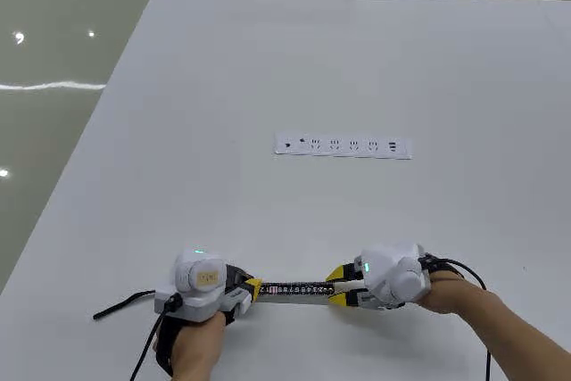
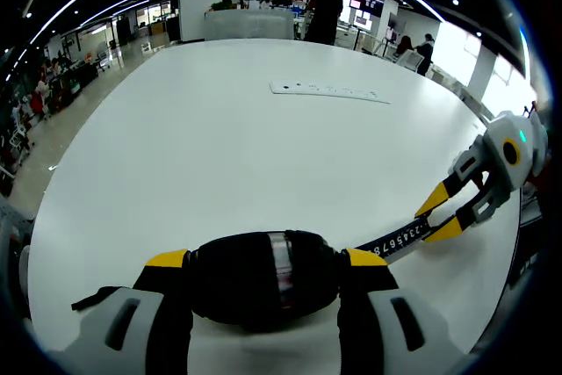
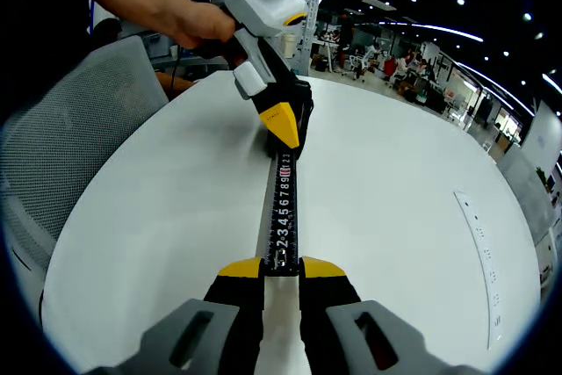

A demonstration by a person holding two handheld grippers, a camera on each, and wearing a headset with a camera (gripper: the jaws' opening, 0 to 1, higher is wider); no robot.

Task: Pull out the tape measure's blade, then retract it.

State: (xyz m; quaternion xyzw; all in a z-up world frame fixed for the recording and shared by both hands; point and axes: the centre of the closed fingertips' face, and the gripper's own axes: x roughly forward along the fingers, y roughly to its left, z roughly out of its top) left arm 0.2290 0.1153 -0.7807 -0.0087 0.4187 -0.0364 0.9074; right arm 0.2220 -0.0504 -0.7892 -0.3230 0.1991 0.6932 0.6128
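Tension explains the pose: the left gripper [image 2: 265, 258], closed around the black tape measure case [image 2: 263, 285], anchors it near the table's [image 1: 312, 69] front edge, while the right gripper [image 3: 281, 267] pinches the blade [image 3: 283, 208] near its tip, stretching a short length between them.

Smooth matt table [image 1: 357, 69], tape measure case [image 2: 263, 274] seemingly rubbery plastic, matt blade [image 3: 282, 217], glossy floor [image 1: 53, 60], mesh chair [image 3: 70, 147]
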